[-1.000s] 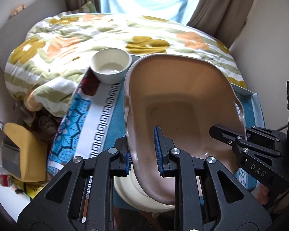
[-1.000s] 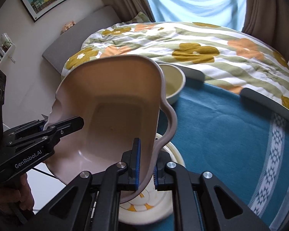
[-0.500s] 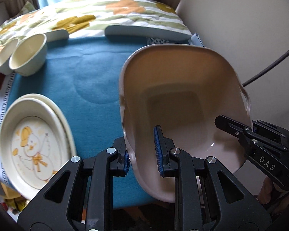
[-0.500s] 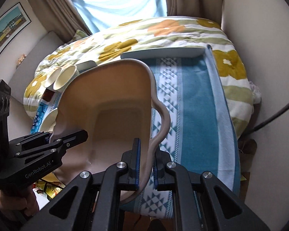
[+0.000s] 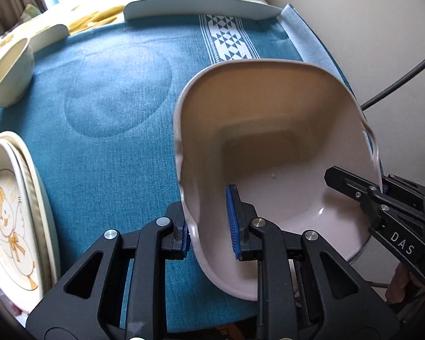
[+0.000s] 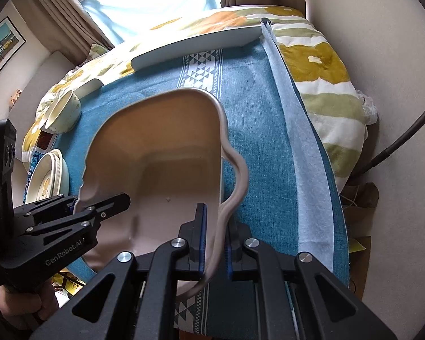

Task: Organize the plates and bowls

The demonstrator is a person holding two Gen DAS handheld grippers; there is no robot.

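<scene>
Here both tongs, left (image 5: 209, 226) and right (image 6: 215, 243), pinch the glossy (squarish) beige dish (image 5: 269, 141)

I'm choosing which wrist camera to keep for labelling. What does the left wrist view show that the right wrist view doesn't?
Only the left wrist view shows the duck drawing on the stacked plates clearly, plus the right gripper clamped on the pink dish from the side.

Only the right wrist view shows the window, the framed picture, the flowered quilt beside the table, and the left gripper with the hand holding it.

Both show the pink dish gripped at opposite rims, the blue tablecloth, the cream bowls and the plates.
</scene>
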